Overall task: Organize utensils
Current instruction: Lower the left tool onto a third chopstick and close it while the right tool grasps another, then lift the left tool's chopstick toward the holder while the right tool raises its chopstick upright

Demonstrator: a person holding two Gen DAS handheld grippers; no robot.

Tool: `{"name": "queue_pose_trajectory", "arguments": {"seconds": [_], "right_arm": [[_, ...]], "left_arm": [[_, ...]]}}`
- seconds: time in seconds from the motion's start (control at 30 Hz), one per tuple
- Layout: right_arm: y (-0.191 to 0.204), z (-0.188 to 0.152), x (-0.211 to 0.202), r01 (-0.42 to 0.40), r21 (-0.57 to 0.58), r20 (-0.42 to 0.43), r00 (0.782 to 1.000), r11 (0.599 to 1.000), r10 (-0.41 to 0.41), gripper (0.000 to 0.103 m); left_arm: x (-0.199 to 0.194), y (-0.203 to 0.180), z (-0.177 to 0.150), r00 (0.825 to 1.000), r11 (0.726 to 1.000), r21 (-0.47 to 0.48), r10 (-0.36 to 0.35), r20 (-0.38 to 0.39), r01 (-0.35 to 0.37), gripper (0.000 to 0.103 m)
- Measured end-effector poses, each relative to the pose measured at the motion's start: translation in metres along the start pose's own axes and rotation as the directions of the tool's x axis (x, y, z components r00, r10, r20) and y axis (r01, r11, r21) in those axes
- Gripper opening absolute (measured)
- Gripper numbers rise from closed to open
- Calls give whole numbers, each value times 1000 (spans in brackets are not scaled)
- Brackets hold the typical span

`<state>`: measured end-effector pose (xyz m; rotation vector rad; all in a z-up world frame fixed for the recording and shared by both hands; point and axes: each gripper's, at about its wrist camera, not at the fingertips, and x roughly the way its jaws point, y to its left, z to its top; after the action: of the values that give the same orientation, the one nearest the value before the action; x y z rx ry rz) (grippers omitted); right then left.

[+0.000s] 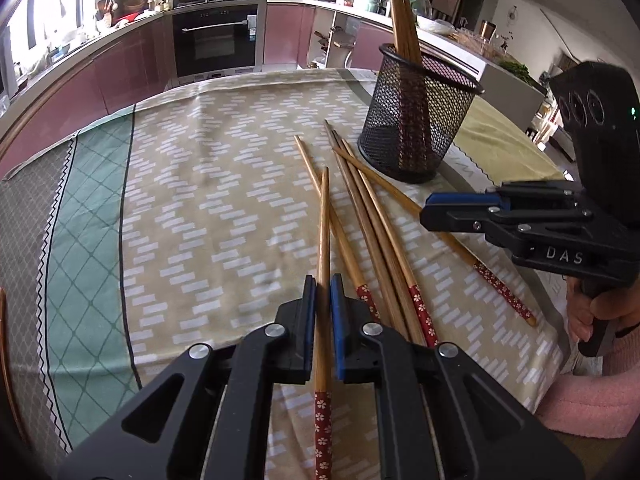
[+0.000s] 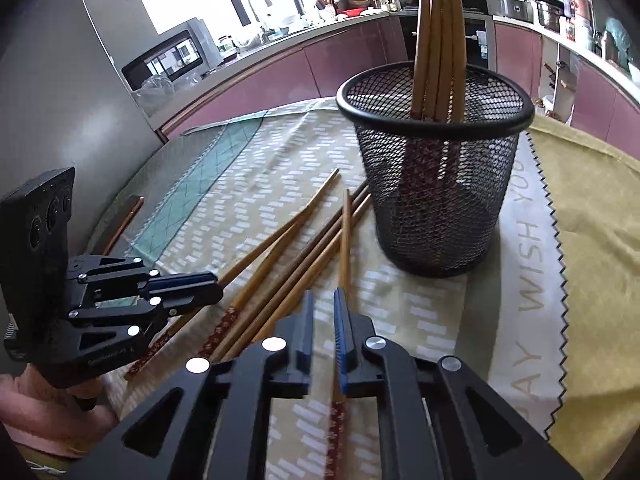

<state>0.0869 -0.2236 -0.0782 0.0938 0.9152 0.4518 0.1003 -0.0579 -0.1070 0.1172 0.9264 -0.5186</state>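
Several wooden chopsticks [image 1: 372,232] with red flowered handles lie loose and crossed on the tablecloth. My left gripper [image 1: 323,284] is shut on one chopstick [image 1: 323,220], which runs between its pads and points away from me. In the right wrist view, my right gripper [image 2: 322,298] stands slightly open over another chopstick [image 2: 345,240]. That one lies along the right pad, with a gap to the left pad. A black mesh cup [image 2: 436,200] stands upright just beyond, with several chopsticks [image 2: 436,40] standing in it. Each gripper shows in the other's view: right gripper [image 1: 426,210], left gripper [image 2: 218,290].
A patterned beige and green tablecloth [image 1: 208,184] covers the table. A yellow cloth [image 2: 592,216] with a zigzag edge lies right of the cup. A hand in a pink sleeve [image 1: 592,400] holds the right gripper. Purple kitchen cabinets and an oven [image 1: 218,40] stand beyond the far edge.
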Motion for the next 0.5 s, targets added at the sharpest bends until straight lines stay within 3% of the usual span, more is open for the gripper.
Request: {"name": "queue_pose_trajectory", "arguments": {"seconds": [0.23, 0.37, 0.47, 0.5], "right_arm": [[-1, 4, 14, 29, -27, -30, 999, 999, -30, 24], [0, 5, 18, 33, -47, -36, 999, 998, -35, 9], [-2, 5, 15, 9, -36, -31, 999, 999, -11, 6], [-3, 5, 12, 6, -33, -24, 1000, 999, -7, 6]], "left_arm": [[8, 1, 8, 1000, 1000, 21, 13, -9, -12, 14], [12, 0, 13, 1000, 999, 32, 13, -11, -12, 15], [15, 2, 18, 1000, 1000, 18, 11, -12, -11, 14], [15, 3, 19, 1000, 1000, 15, 20, -14, -19, 9]]}}
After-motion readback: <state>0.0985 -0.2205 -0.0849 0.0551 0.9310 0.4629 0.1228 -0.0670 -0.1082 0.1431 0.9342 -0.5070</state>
